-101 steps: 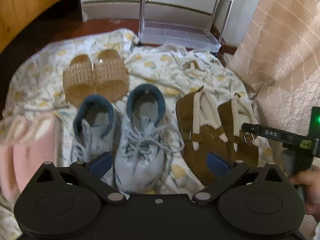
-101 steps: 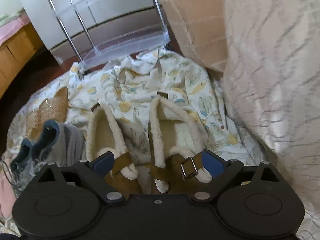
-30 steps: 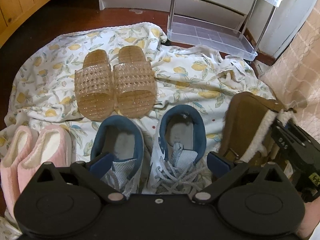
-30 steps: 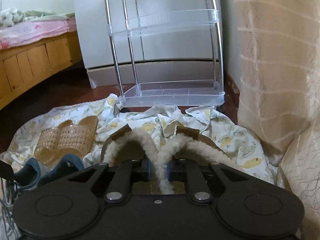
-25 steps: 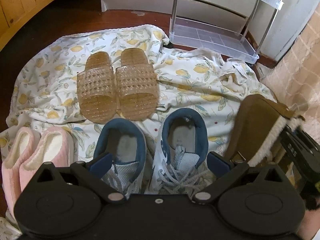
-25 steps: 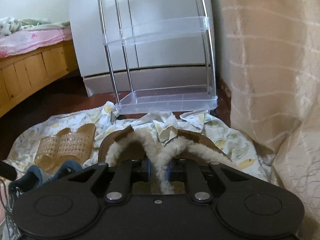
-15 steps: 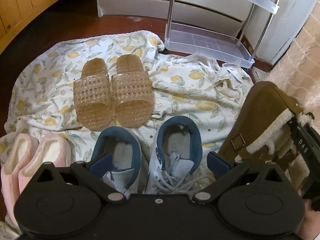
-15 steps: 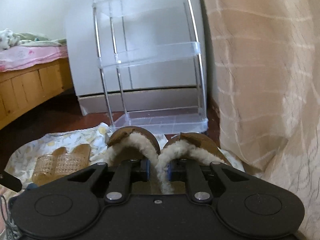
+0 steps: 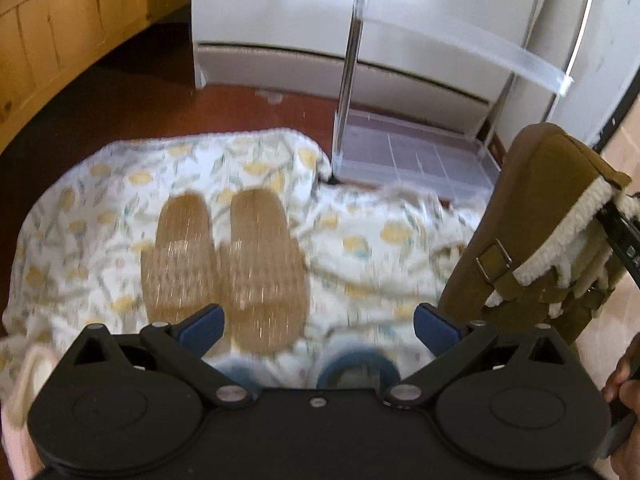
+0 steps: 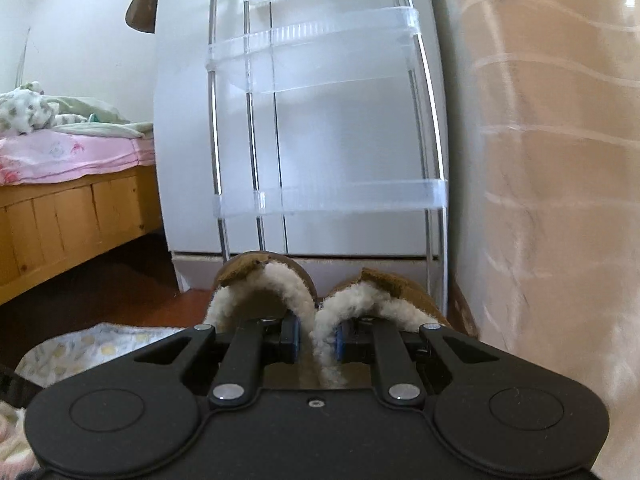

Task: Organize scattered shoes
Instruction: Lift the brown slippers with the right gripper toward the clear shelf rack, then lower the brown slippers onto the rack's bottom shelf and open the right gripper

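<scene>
The right gripper (image 10: pixel 316 344) is nearest in its own view. Its jaws are pressed tight on the fluffy white edges of the two brown furry slippers (image 10: pixel 320 300), pinching the two inner edges together. That way one gripper can carry both slippers at once, so the pair does not get split up. The slippers hang in the air, off the cloth, with their open tops facing the camera. In the left view the same slippers (image 9: pixel 532 224) show at the right, tipped up, with their strap buckles showing. A bit of a hand (image 9: pixel 622 372) sits at the right edge.

The left gripper (image 9: pixel 318 326) has its jaws wide apart and nothing is between them. I think it is just waiting for its turn. Right below it are the blue collars of the blue sneakers (image 9: pixel 358 368), and a pink slipper (image 9: pixel 28 376) peeks in at the near left.

A little farther away, the clear jelly sandals (image 9: pixel 226 264) lie side by side on the lemon cloth (image 9: pixel 120 184), which is spread over the floor.

Farthest away stands the clear shelf rack (image 10: pixel 332 196), against the white cupboard (image 10: pixel 320 140). Its shelves look bare. The brown slippers are pointed at it, so I think they are going on a shelf there.
</scene>
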Demonstrator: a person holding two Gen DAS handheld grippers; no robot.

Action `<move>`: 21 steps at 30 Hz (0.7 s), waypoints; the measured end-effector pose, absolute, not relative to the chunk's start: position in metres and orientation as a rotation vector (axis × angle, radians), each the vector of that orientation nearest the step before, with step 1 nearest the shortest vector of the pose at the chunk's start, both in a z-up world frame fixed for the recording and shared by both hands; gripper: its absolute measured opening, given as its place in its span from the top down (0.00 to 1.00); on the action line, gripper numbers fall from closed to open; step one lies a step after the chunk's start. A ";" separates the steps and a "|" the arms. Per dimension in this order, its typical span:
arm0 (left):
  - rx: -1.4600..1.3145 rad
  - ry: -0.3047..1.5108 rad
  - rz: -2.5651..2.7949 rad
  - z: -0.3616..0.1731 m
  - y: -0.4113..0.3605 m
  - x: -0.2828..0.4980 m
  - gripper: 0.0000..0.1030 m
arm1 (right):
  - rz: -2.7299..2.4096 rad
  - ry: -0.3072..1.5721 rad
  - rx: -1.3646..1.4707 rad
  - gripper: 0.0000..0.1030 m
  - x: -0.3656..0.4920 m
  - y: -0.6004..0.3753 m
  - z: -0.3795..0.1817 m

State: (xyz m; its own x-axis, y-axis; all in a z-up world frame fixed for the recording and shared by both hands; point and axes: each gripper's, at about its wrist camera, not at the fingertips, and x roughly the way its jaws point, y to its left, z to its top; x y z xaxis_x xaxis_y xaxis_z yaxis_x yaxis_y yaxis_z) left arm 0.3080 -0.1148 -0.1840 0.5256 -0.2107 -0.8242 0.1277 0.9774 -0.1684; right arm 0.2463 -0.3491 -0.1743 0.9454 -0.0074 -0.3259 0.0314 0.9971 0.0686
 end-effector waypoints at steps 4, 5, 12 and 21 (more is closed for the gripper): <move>-0.094 0.959 -0.198 -0.185 -0.124 0.344 0.01 | -0.016 0.345 0.067 0.82 0.298 -0.357 -0.181; -0.093 0.952 -0.195 -0.186 -0.126 0.351 0.01 | -0.017 0.352 0.069 0.82 0.312 -0.359 -0.185; -0.091 0.935 -0.180 -0.201 -0.139 0.411 0.01 | -0.035 0.420 0.032 0.82 0.374 -0.371 -0.213; -0.151 0.949 -0.168 -0.209 -0.154 0.447 0.01 | -0.077 0.439 -0.021 0.82 0.436 -0.372 -0.220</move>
State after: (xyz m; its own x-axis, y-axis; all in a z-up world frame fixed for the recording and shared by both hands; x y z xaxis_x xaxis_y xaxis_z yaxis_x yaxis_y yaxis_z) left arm 0.4469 -0.1538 -0.2093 0.5716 -0.2087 -0.7935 0.0761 0.9764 -0.2020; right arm 0.4356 -0.3720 -0.2196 0.9025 -0.0791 -0.4235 0.0699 0.9969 -0.0373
